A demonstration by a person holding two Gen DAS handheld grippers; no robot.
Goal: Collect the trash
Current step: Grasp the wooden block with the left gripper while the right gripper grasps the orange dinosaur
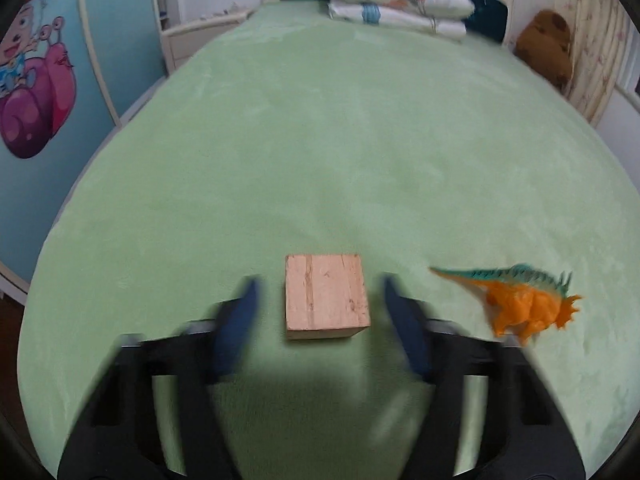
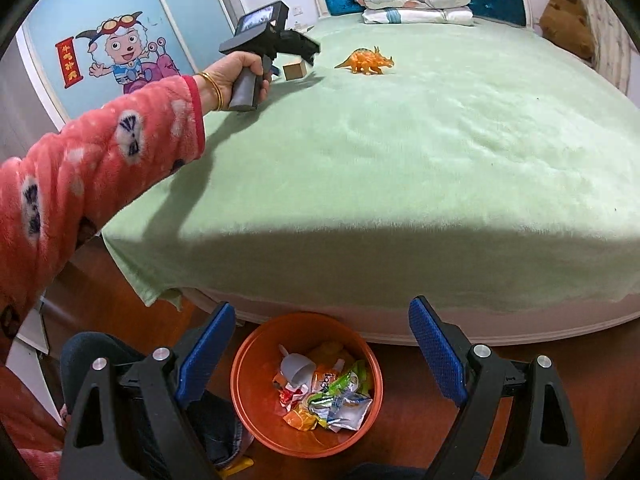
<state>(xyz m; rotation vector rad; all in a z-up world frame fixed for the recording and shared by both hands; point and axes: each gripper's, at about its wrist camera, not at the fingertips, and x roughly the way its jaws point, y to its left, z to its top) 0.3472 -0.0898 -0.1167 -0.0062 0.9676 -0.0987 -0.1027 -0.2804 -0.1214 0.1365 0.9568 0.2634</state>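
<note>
A pale square wooden block [image 1: 326, 295] is seen lying flat on the green plush bedspread [image 1: 320, 140], between the two blue-padded fingers of the left gripper [image 1: 320, 312], which is held out over the bed by a hand below a pink spotted fleece sleeve [image 2: 92, 168]. A gap of bedspread shows on either side of the block, so the pads are judged not yet to press on it; the tongs stand apart around it, though blur makes their exact width hard to tell. An orange plastic dinosaur with a teal back [image 1: 524, 304] stands just beside the block. The right gripper [image 2: 320, 356] is held wide and empty above the round orange waste bin [image 2: 240, 392] on the floor at the bed's foot, in which crumpled wrappers [image 2: 332, 396] already lie. The block is judged to be stiff, fairly light and not fragile; its smooth flat sides should be pinched squarely at mid-height on opposite faces. The soft bedspread may give beneath it, so a level, centred grip would be wanted.
</note>
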